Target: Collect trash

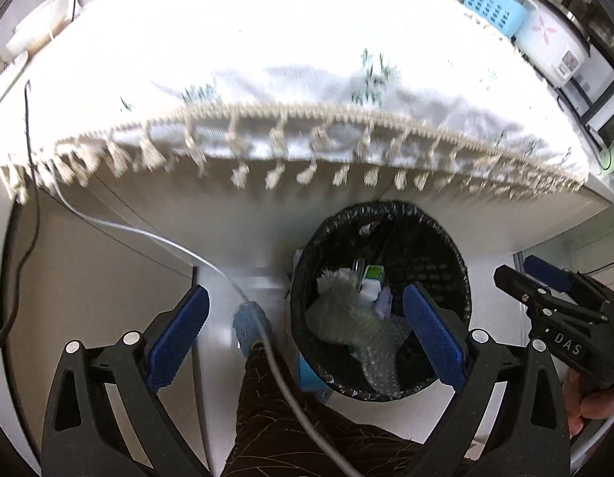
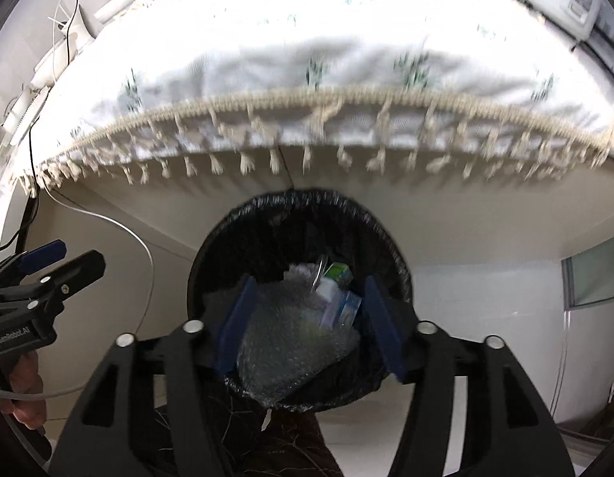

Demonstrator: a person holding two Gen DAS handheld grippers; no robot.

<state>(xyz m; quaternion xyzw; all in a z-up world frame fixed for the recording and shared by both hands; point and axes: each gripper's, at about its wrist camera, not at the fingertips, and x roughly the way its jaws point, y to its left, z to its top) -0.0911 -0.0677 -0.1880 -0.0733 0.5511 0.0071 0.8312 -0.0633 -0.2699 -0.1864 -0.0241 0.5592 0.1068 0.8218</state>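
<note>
A black trash bin (image 1: 434, 246) with a black liner stands on the floor under the table edge; it also shows in the right wrist view (image 2: 267, 214). Inside lie bubble wrap (image 1: 346, 314) (image 2: 291, 342), a small green-and-white carton (image 1: 374, 272) (image 2: 339, 272) and other small packets. My left gripper (image 1: 305, 342) is open and empty, above and left of the bin. My right gripper (image 2: 307, 326) is open and empty directly over the bin; it also shows at the right of the left wrist view (image 1: 525, 278).
A table with a white fringed cloth (image 1: 307, 59) (image 2: 307, 39) overhangs the bin. A blue basket (image 1: 492, 4) and a white rice cooker (image 1: 553, 39) stand at its far right. White and black cables (image 1: 148, 234) hang at left. My leg (image 1: 291, 417) is below.
</note>
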